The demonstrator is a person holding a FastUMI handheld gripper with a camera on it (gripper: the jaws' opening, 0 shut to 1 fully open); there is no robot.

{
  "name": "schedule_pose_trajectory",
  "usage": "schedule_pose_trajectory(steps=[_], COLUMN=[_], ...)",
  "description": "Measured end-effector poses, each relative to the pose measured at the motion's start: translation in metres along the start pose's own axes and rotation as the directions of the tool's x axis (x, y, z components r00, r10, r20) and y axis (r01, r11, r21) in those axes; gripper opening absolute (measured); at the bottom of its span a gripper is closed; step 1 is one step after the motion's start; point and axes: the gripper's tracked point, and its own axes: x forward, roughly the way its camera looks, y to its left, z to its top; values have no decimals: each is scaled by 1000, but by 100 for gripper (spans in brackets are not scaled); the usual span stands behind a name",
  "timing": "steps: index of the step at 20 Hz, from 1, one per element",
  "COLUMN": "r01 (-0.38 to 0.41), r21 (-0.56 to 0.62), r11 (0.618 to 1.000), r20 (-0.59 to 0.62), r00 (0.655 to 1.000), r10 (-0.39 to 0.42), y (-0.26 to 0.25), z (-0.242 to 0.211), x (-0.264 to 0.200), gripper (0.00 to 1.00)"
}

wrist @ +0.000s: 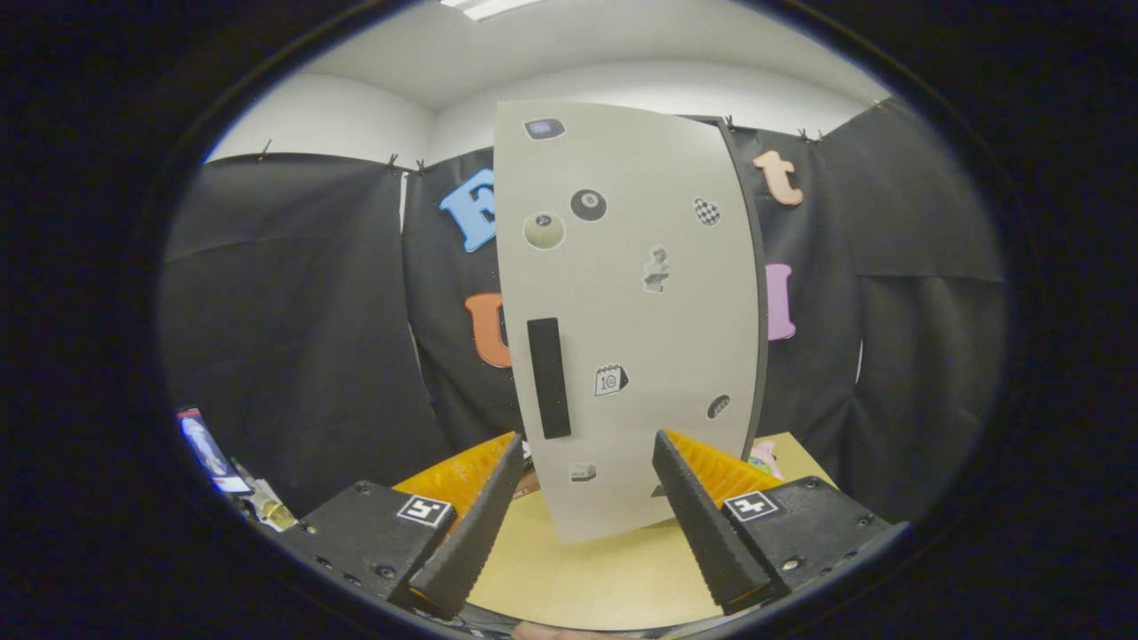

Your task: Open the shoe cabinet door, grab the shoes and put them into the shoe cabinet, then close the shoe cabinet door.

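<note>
Pale grey and flat, the shoe cabinet door (pixel 631 311) stands upright on the light wooden bench (pixel 605 578), just ahead of the claw (pixel 587 453). It carries a dark, upright bar handle (pixel 548 378) near its left edge and several small stickers too tiny to make out. The cabinet's inside is hidden behind the door. The claw is spread wide with nothing between its ridged fingers (pixel 476 524), which frame the door's lower part. Something pinkish (pixel 765 458) peeks out behind the right finger, hard to identify.
</note>
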Motion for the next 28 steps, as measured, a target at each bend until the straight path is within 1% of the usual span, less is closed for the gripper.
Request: schedule_pose_trajectory(steps=[2, 4, 8, 9, 10, 13, 17, 20, 23, 26, 28], r01=[33, 29, 51, 40, 38, 89, 102, 88, 84, 113, 159], r21=[8, 22, -1, 1, -14, -77, -97, -93, -96, -95, -87], r11=[999, 999, 999, 999, 999, 993, 990, 992, 992, 989, 983], r20=[15, 24, 39, 41, 44, 97, 159, 163, 128, 112, 105], r00=[999, 999, 998, 998, 998, 992, 984, 984, 989, 988, 983], r10=[-33, -29, -51, -40, -37, -82, -86, -72, -72, -102, -150], y=[-4, 0, -5, -1, 2, -3, 1, 3, 1, -10, -20], z=[-3, -6, -19, -24, -27, -26, -24, -28, -38, -45, -53], x=[-14, -27, -61, -70, -79, -107, -132, -136, -128, -114, -102], gripper=[97, 97, 97, 97, 97, 97, 97, 97, 97, 97, 97])
